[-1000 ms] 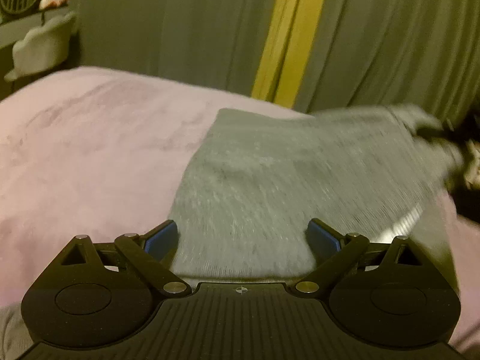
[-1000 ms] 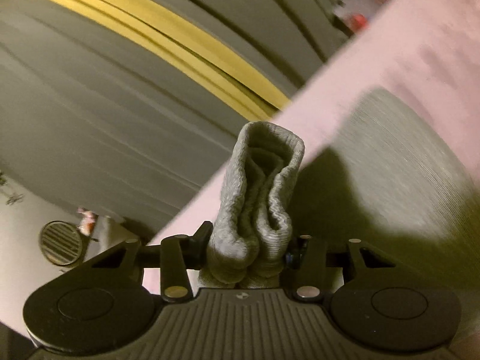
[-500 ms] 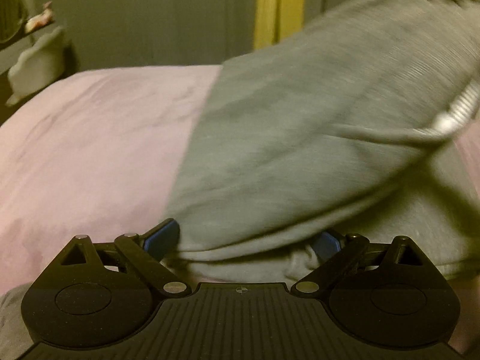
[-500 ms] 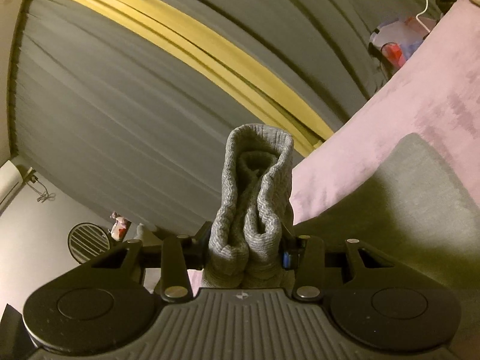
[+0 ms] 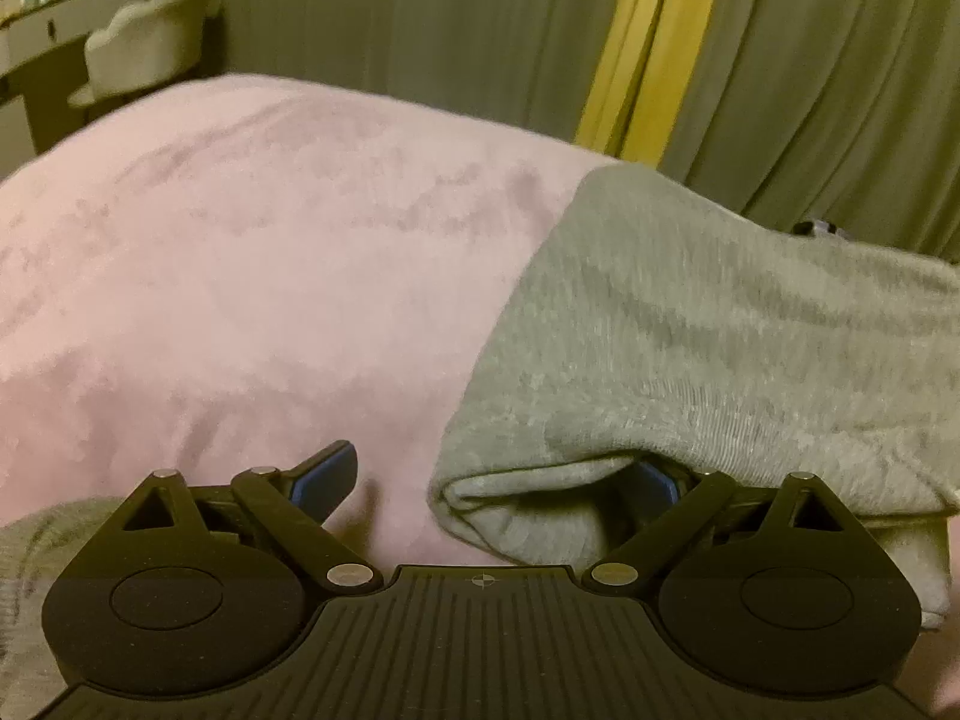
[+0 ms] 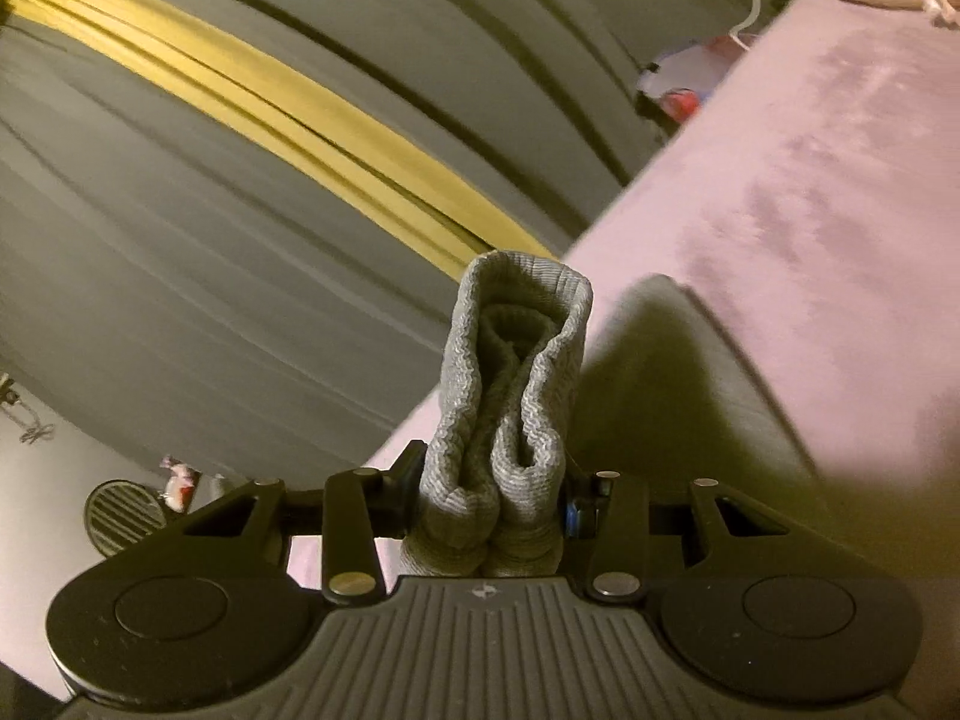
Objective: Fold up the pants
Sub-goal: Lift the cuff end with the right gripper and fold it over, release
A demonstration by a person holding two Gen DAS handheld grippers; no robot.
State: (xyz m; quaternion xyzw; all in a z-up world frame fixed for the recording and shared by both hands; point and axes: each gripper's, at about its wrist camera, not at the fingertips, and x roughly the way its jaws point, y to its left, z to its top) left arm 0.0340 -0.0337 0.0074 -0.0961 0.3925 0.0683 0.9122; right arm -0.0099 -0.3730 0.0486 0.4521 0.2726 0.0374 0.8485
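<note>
Right tongs (image 6: 489, 498) pinch the ribbed grey pants (image 6: 510, 408) cuff; left tongs (image 5: 492, 480) gape wide over plush pink blanket (image 5: 270, 276)

There is one pair of soft grey knit pants (image 5: 690, 348). There is one fluffy pink blanket (image 5: 270, 276). Two black grippers show: the left one (image 5: 489, 483) and the right one (image 6: 489, 501). One yellow curtain stripe (image 5: 654, 48) hangs at 1 o'clock.

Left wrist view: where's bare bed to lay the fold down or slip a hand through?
The free patch is the pink plush blanket, from the left edge of the grey knit pants out toward the white chair. The right side is crowded: folded pants cover it and drape over the open left tool. The right tool is shut on the ribbed cuff.
</note>
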